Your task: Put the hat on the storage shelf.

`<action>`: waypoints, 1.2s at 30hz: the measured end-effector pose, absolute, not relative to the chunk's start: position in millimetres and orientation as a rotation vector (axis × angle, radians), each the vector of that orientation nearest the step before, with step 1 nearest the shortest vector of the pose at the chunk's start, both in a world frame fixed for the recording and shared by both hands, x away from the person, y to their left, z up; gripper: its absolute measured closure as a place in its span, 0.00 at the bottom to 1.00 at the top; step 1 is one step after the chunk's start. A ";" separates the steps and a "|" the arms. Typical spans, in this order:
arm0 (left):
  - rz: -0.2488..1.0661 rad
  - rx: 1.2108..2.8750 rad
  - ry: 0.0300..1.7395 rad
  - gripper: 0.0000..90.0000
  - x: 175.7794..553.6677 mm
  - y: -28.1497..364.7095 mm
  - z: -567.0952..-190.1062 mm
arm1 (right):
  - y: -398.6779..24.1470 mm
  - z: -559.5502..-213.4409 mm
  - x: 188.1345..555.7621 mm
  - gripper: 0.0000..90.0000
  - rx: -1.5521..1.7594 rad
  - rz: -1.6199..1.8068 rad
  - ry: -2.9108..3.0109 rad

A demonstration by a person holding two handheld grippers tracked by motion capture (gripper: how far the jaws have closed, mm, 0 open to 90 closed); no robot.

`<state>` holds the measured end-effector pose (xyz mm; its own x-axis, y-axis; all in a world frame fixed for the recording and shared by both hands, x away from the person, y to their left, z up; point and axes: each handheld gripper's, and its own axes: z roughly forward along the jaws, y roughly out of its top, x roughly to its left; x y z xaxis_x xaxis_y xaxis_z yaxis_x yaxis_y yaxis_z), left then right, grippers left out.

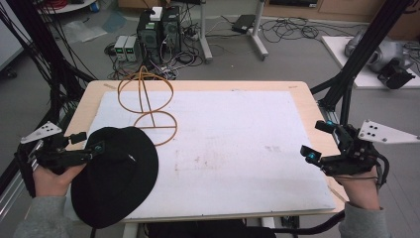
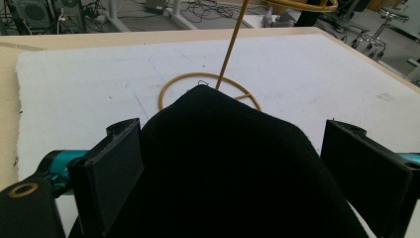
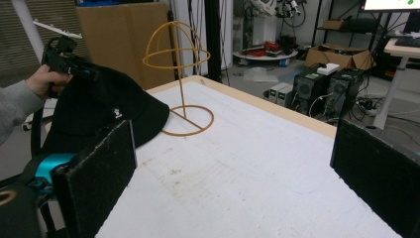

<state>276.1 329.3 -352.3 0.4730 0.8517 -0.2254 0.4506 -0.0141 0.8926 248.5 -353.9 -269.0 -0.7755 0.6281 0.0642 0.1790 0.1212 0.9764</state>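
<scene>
A black hat [image 1: 119, 178] lies at the near left of the white board [image 1: 237, 148], its brim against the base ring of a gold wire hat stand [image 1: 148, 106]. My left gripper [image 1: 89, 142] reaches into the hat's crown from the left. In the left gripper view the crown [image 2: 233, 148] bulges between the wide-set jaws: the left pad [image 2: 116, 168] touches the fabric and the right pad [image 2: 361, 173] stands just off it. My right gripper [image 1: 317, 139] hovers open over the board's right edge, nothing between its pads [image 3: 99, 173]. From there the hat [image 3: 104, 104] looks raised on its left side under the left gripper [image 3: 74, 67].
The wire stand [image 3: 181, 74] rises at the far left of the board, with a dome frame on a thin post [image 2: 228, 59]. The board sits on a wooden table [image 1: 307, 99]. Computers [image 1: 158, 29] and cables lie on the floor beyond; black frame posts [image 1: 356, 59] flank the table.
</scene>
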 end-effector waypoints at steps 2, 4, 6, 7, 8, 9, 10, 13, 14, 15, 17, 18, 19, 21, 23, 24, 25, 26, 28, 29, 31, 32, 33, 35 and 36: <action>0.461 1.641 1.139 0.13 275.8 329.9 -352.7 | -353.6 -269.2 248.9 0.03 0.779 1.690 2.045; 0.448 1.643 1.130 0.15 275.6 330.2 -353.1 | -353.3 -269.5 249.4 0.03 0.781 1.691 2.047; 0.437 1.645 1.128 0.22 275.0 329.7 -353.4 | -353.4 -270.0 250.2 0.03 0.784 1.693 2.049; 0.434 1.648 1.123 0.28 274.9 329.7 -353.5 | -353.6 -270.6 250.9 0.03 0.783 1.690 2.051; 0.434 1.649 1.123 0.28 274.9 329.5 -353.7 | -353.6 -270.6 250.9 0.03 0.783 1.690 2.051; 0.425 1.647 1.119 0.30 275.0 329.8 -353.9 | -353.7 -270.6 251.0 0.03 0.783 1.691 2.052; 0.417 1.646 1.116 0.33 275.1 330.3 -354.2 | -353.7 -270.6 251.0 0.03 0.782 1.691 2.051; 0.402 1.644 1.107 0.40 274.8 331.8 -354.9 | -353.9 -270.2 250.5 0.03 0.783 1.694 2.052; 0.394 1.646 1.097 0.50 274.5 332.3 -355.0 | -354.4 -270.2 250.7 0.03 0.780 1.707 2.048; 0.392 1.646 1.092 0.55 273.9 332.2 -355.0 | -354.8 -270.2 250.5 0.03 0.788 1.708 2.051; 0.398 1.658 1.084 0.60 272.8 332.2 -354.6 | -355.3 -270.6 251.6 0.03 0.782 1.709 2.043; 0.393 1.658 1.082 0.63 272.5 332.6 -354.5 | -355.8 -270.8 251.6 0.03 0.790 1.709 2.046; 0.394 1.660 1.079 0.67 272.1 333.0 -354.2 | -356.1 -271.3 252.4 0.03 0.788 1.713 2.043; 0.392 1.664 1.070 0.80 271.2 333.7 -354.0 | -355.7 -271.8 252.6 0.03 0.798 1.716 2.045; 0.398 1.670 1.065 0.88 270.5 333.3 -354.2 | -355.4 -271.9 252.9 0.03 0.794 1.709 2.048; 0.398 1.677 1.062 0.88 270.3 333.3 -354.4 | -355.4 -271.9 252.9 0.03 0.794 1.709 2.048; 0.399 1.676 1.065 0.90 270.4 333.1 -354.5 | -354.9 -272.0 253.1 0.03 0.790 1.710 2.049; 0.399 1.677 1.068 0.91 270.5 333.1 -354.4 | -354.7 -272.1 253.0 0.03 0.795 1.707 2.054; 0.417 1.686 1.072 0.92 270.1 332.0 -353.5 | -354.3 -272.6 253.3 0.03 0.797 1.704 2.056; 0.428 1.692 1.072 0.93 269.6 330.6 -352.6 | -354.1 -272.8 253.6 0.03 0.801 1.705 2.059; 0.436 1.698 1.070 0.93 269.1 328.9 -351.4 | -354.3 -273.4 254.7 0.03 0.813 1.695 2.065; 0.439 1.699 1.069 0.94 269.1 328.8 -351.1 | -354.5 -273.7 255.1 0.03 0.821 1.693 2.067; 0.442 1.699 1.069 0.94 269.0 328.8 -351.0 | -354.9 -274.1 255.6 0.03 0.823 1.692 2.066; 0.438 1.695 1.068 0.94 268.9 329.3 -351.5 | -355.5 -274.6 256.3 0.03 0.821 1.693 2.064; 0.435 1.691 1.068 0.94 268.9 329.6 -351.7 | -355.7 -274.7 256.4 0.03 0.821 1.690 2.065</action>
